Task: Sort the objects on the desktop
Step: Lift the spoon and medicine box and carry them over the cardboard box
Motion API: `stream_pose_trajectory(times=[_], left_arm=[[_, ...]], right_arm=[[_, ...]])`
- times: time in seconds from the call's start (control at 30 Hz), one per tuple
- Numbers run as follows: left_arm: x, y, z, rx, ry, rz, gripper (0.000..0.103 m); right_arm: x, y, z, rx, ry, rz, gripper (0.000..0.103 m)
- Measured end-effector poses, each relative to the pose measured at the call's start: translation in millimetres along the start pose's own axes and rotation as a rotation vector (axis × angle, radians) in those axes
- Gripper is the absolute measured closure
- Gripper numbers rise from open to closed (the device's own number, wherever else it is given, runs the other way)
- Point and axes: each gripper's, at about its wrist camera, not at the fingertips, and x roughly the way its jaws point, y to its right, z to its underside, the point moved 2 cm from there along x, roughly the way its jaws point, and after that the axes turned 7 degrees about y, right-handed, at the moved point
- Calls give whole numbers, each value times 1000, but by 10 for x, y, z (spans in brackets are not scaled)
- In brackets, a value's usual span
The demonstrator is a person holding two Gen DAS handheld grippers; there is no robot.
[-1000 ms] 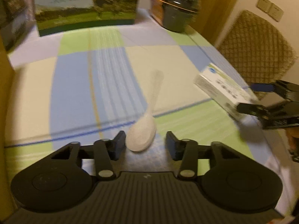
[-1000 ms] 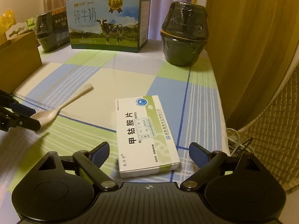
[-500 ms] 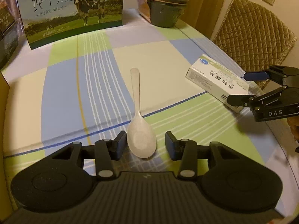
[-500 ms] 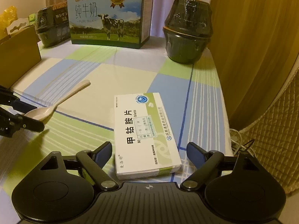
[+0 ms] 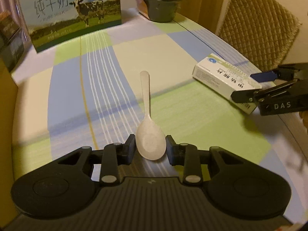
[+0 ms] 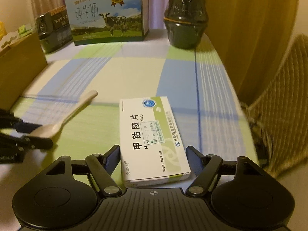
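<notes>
A white plastic spoon (image 5: 149, 134) lies on the checked tablecloth with its handle pointing away. My left gripper (image 5: 150, 147) is shut on the spoon's bowl, one finger on each side. The spoon also shows in the right wrist view (image 6: 67, 115), with the left gripper (image 6: 28, 136) at its bowl. A white and green medicine box (image 6: 152, 138) lies flat between the fingers of my right gripper (image 6: 153, 156), which has closed in on the box's two long sides. The box shows in the left wrist view (image 5: 225, 80) with the right gripper (image 5: 256, 85) at its near end.
A milk carton box (image 6: 109, 15) and a dark wrapped pot (image 6: 185, 19) stand at the far end of the table. A dark container (image 6: 52, 30) and a cardboard box (image 6: 19, 65) stand on the left. A woven chair (image 5: 258, 27) is beside the table's right edge.
Both grippers have narrowed: the left fingers closed onto the spoon's bowl, and the right fingers closed in on the medicine box's sides. The spoon has turned so its handle points straight away.
</notes>
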Motion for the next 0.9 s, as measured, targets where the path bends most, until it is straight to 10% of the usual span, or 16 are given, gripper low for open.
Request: stream_pose_trajectory(times=[0.43,0.9], left_arm=[[-1150,266,1010,-58,37,-35,75],[-1249,351,1322,-41,100,-116,65]], right_arm=[[-912,-786,780,47,-12,3,32],[-1048,-939,1073,-50,115,-8,23]])
